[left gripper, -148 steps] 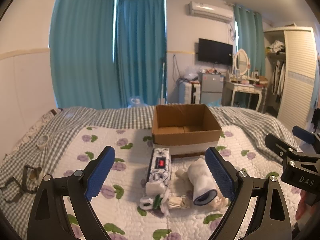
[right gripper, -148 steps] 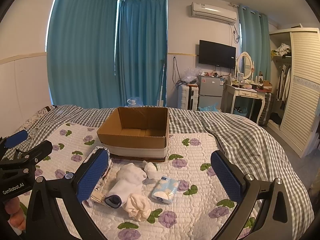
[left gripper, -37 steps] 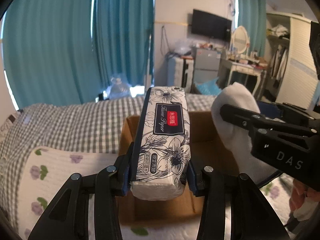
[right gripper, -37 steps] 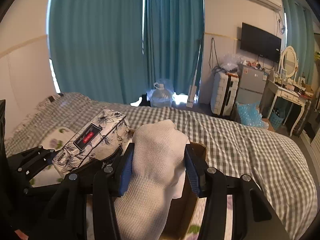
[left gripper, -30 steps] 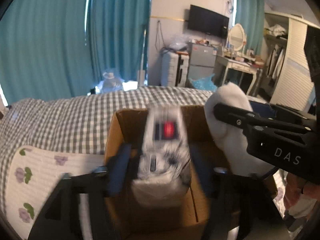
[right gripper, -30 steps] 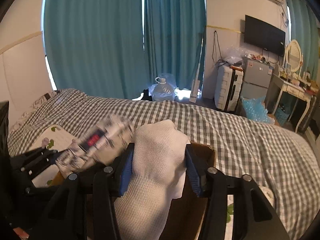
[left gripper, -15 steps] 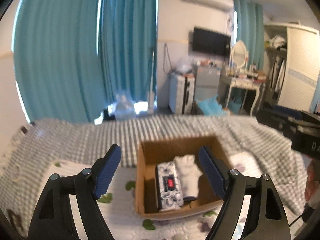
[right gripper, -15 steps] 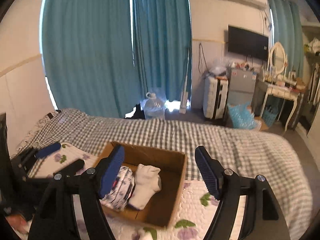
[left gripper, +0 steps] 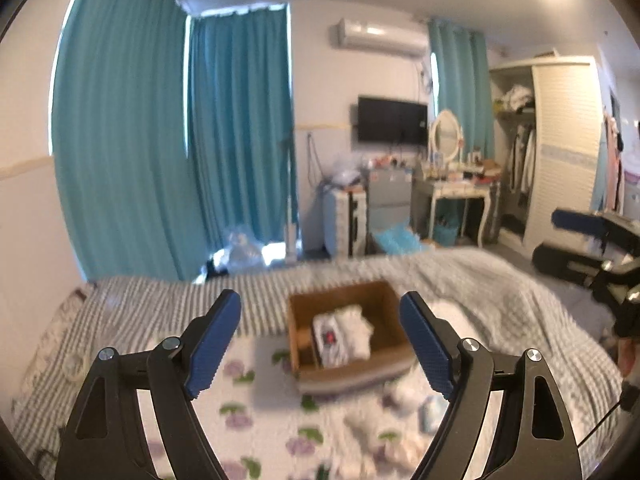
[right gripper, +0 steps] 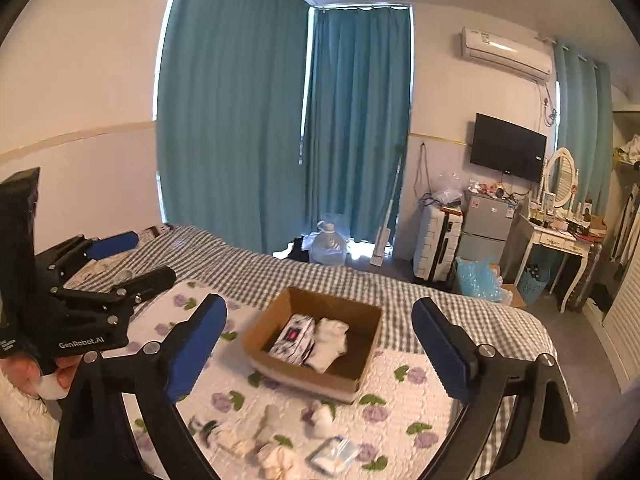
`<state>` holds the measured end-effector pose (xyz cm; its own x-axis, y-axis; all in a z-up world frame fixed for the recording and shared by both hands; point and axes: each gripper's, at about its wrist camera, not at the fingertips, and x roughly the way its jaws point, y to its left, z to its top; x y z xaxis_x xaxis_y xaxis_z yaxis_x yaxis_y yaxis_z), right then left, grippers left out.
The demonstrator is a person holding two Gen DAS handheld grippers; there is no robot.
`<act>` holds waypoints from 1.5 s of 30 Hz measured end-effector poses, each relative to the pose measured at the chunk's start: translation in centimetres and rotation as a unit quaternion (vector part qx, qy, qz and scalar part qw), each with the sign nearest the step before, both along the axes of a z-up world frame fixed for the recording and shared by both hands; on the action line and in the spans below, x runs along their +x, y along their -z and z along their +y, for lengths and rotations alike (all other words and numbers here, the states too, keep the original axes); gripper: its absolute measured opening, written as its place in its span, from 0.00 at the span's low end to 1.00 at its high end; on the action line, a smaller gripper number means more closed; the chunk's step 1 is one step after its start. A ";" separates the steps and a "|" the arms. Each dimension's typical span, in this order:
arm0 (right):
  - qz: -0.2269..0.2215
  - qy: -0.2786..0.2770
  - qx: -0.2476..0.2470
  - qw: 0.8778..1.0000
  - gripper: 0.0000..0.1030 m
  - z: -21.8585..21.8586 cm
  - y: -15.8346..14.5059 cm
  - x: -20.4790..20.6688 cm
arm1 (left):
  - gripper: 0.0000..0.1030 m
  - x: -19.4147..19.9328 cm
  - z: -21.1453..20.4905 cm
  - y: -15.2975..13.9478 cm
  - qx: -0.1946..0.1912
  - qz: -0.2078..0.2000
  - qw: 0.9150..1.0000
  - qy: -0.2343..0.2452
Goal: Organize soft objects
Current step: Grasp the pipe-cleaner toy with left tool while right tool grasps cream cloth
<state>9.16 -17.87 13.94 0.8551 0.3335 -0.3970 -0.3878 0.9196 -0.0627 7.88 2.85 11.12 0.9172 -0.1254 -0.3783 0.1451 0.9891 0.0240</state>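
A brown cardboard box [right gripper: 362, 378] stands on the bed and also shows in the left wrist view [left gripper: 384, 290]. Inside it lie a floral tissue pack [right gripper: 292, 338] and a white rolled sock [right gripper: 330, 342]; both show blurred in the left wrist view, pack [left gripper: 330, 340], sock [left gripper: 354, 322]. My left gripper [left gripper: 320, 344] is open and empty, high above the bed. My right gripper [right gripper: 318, 350] is open and empty, also raised. Small white soft items [right gripper: 276, 456] and a light blue tissue packet [right gripper: 334, 454] lie on the quilt in front of the box.
The bed has a flower-print quilt [right gripper: 400, 408] over a grey checked cover [right gripper: 280, 270]. Teal curtains [right gripper: 280, 120], a water jug [right gripper: 330, 248], a suitcase [right gripper: 438, 246], a dressing table [right gripper: 560, 240] and a wardrobe [left gripper: 560, 152] stand beyond it.
Both grippers let go of the tissue pack and the sock into the box, opened, and have pulled up and back from it. The box now looks smaller and lower.
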 end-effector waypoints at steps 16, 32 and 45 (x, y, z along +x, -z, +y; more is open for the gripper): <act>0.204 -0.014 -0.084 0.975 0.92 4.4 25.3 2.2 | 0.80 0.7 1.1 19.2 -0.018 0.160 0.986 -0.053; 0.254 -0.015 -0.049 0.966 0.34 4.1 30.7 5.6 | 0.80 3.0 0.4 28.1 0.041 0.280 0.959 -0.024; 0.263 -0.005 -0.045 0.964 0.34 3.7 31.0 5.6 | 0.80 3.1 0.0 28.7 0.021 0.304 0.953 -0.003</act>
<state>14.74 -14.15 -17.02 0.5244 0.2846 -0.8025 -0.3971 0.9155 0.0651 10.98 2.89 -17.57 0.5283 -0.0937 -0.8439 0.1392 0.9900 -0.0228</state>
